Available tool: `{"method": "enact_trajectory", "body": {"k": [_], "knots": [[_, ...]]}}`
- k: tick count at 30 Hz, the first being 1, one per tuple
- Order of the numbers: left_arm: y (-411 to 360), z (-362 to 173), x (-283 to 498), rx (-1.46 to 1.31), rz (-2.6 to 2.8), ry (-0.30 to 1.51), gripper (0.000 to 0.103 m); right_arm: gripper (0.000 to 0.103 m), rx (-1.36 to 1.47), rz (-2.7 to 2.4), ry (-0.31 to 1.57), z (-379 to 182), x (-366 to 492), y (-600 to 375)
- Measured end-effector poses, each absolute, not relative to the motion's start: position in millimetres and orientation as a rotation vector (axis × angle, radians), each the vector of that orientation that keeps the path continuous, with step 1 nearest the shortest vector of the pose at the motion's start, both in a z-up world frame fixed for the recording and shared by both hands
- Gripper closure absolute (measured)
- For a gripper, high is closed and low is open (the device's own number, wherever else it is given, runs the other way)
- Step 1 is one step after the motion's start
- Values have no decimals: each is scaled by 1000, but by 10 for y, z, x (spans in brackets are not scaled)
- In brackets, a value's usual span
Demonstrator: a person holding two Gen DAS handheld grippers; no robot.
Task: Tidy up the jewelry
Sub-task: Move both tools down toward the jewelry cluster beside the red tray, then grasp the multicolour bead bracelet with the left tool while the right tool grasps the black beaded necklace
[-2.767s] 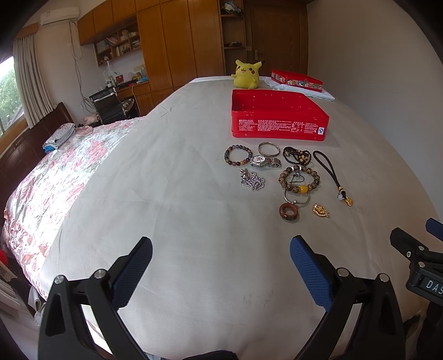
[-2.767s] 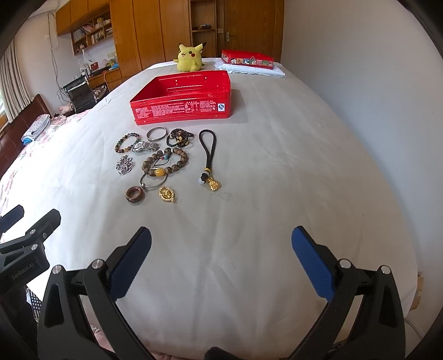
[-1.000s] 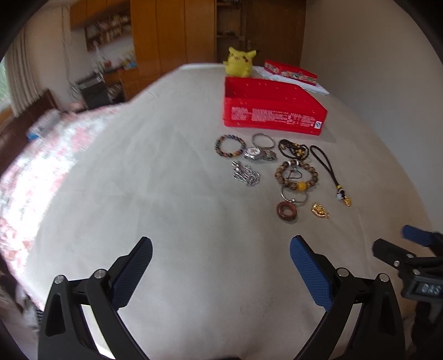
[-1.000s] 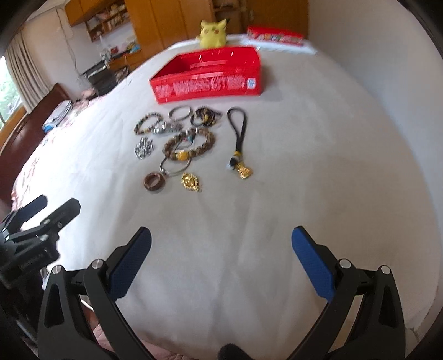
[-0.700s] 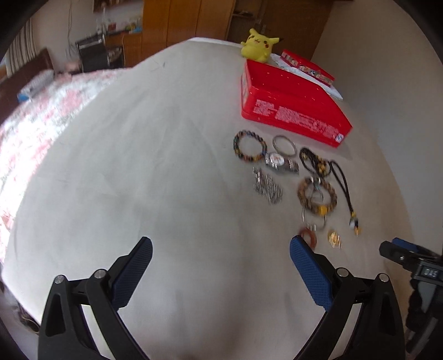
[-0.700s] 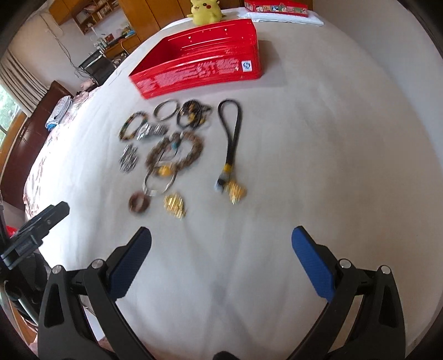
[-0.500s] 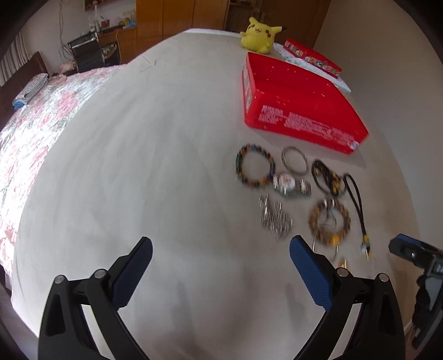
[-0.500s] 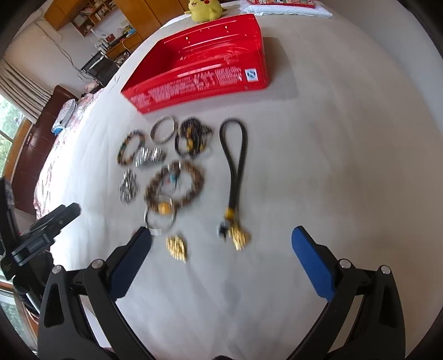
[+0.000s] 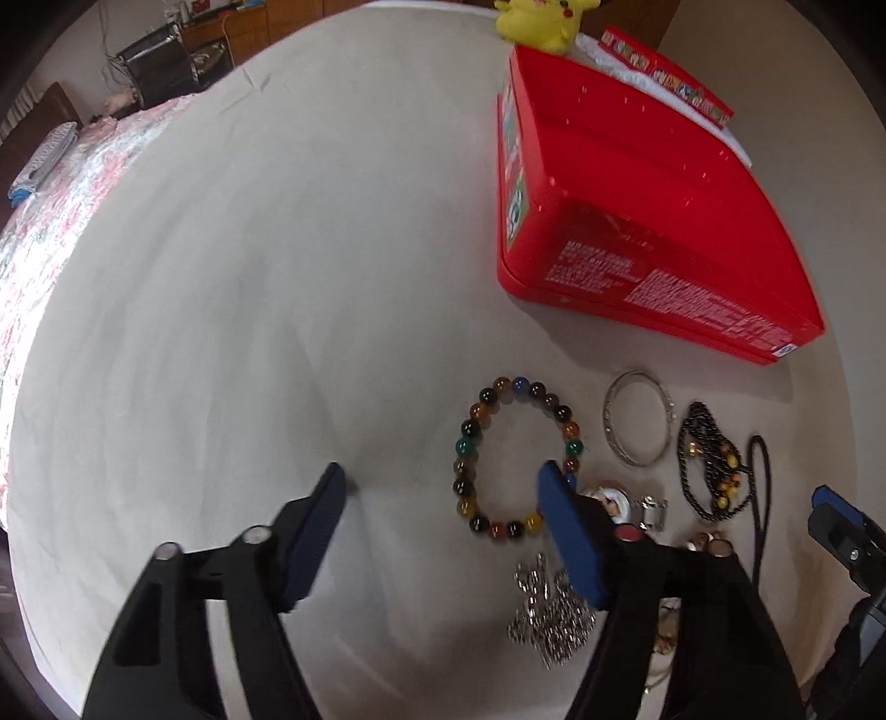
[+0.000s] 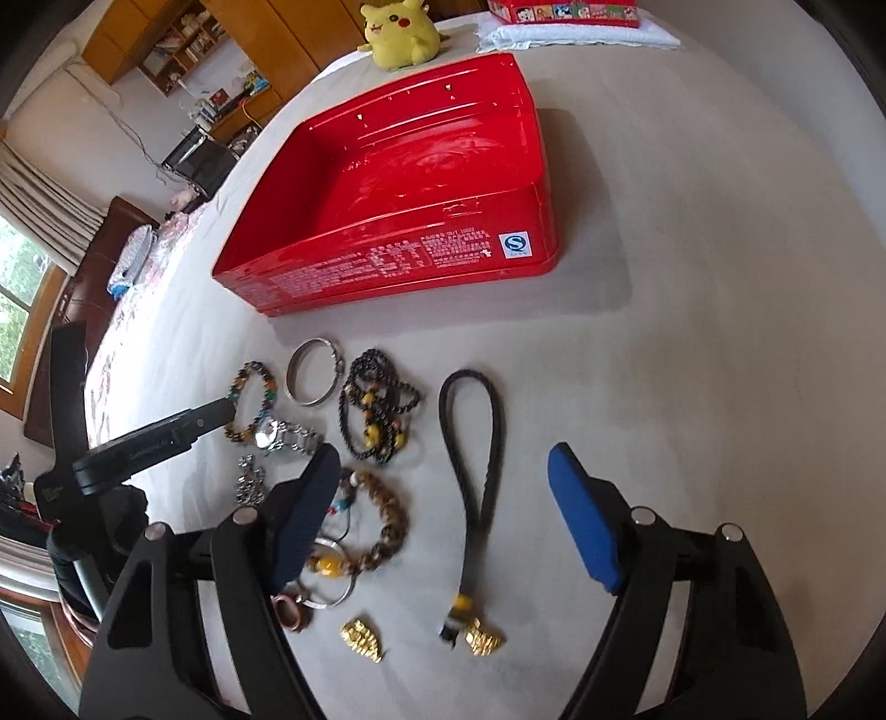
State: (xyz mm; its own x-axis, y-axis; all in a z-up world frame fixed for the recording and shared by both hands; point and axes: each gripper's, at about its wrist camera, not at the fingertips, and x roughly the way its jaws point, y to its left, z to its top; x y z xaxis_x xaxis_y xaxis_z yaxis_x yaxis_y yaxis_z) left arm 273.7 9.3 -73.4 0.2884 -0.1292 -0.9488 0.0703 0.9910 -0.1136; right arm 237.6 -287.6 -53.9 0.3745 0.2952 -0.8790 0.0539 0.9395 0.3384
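Note:
Jewelry lies on a white bed in front of an open, empty red box (image 9: 637, 221) (image 10: 421, 183). My left gripper (image 9: 443, 498) is open, low over the near-left edge of a coloured bead bracelet (image 9: 470, 443); its right finger overlaps the ring. A silver bangle (image 9: 637, 423) (image 10: 313, 372), a watch (image 10: 282, 437), a dark bead necklace (image 10: 376, 415) and a silver chain (image 9: 548, 615) lie close by. My right gripper (image 10: 443, 487) is open, straddling a black cord with a gold charm (image 10: 470, 471). A brown bead bracelet (image 10: 382, 526) lies under its left finger.
A gold pendant (image 10: 362, 637), a wooden ring (image 10: 290, 609) and a metal ring lie nearest me. A yellow plush toy (image 10: 401, 33) and another red tin (image 10: 565, 11) on white cloth sit beyond the box. A floral quilt (image 9: 50, 210) covers the bed's left side.
Both grippers have moved forward and down toward the jewelry, which now looks much larger. The left has come over the coloured bracelet, the right over the black cord. Both stay open.

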Motion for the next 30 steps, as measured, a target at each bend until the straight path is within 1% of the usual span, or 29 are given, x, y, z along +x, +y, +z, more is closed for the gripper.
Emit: {"method": "enact_trajectory", "body": {"k": [2, 7, 12, 13, 14, 16, 18, 19, 20, 21, 23, 24, 27, 30], "knots": [[41, -766, 2746, -17, -126, 1265, 37, 26, 336, 154, 1196, -616, 2453, -2873], [-126, -812, 2770, 63, -156, 1249, 37, 35, 308, 121, 1234, -787, 2608, -2899], [-144, -814, 2795, 83, -188, 1235, 42, 35, 289, 125, 1255, -874, 2598, -2923], [-180, -816, 2821, 85, -187, 1232, 46, 35, 286, 125, 1253, -871, 2588, -2913], [-186, -814, 2826, 95, -185, 1226, 49, 35, 284, 127, 1248, -861, 2581, -2918], [-200, -824, 2834, 106, -187, 1221, 51, 36, 277, 146, 1236, -813, 2584, -2896], [-202, -821, 2817, 115, -186, 1212, 57, 36, 267, 168, 1230, -781, 2585, -2844], [-222, -818, 2823, 115, -185, 1209, 64, 38, 268, 187, 1230, -767, 2590, -2818], [-201, -805, 2822, 115, -182, 1206, 73, 42, 275, 211, 1233, -760, 2597, -2796], [-208, -799, 2835, 117, -182, 1203, 78, 47, 286, 233, 1240, -759, 2605, -2782], [-218, -801, 2844, 116, -183, 1199, 91, 54, 297, 255, 1250, -764, 2615, -2743], [-215, -798, 2853, 115, -181, 1197, 94, 56, 292, 260, 1254, -759, 2629, -2713], [-198, -791, 2899, 91, -187, 1197, 96, 61, 283, 276, 1261, -762, 2642, -2639], [-92, -798, 2888, 45, -196, 1198, 96, 61, 286, 276, 1275, -789, 2679, -2601]]}}
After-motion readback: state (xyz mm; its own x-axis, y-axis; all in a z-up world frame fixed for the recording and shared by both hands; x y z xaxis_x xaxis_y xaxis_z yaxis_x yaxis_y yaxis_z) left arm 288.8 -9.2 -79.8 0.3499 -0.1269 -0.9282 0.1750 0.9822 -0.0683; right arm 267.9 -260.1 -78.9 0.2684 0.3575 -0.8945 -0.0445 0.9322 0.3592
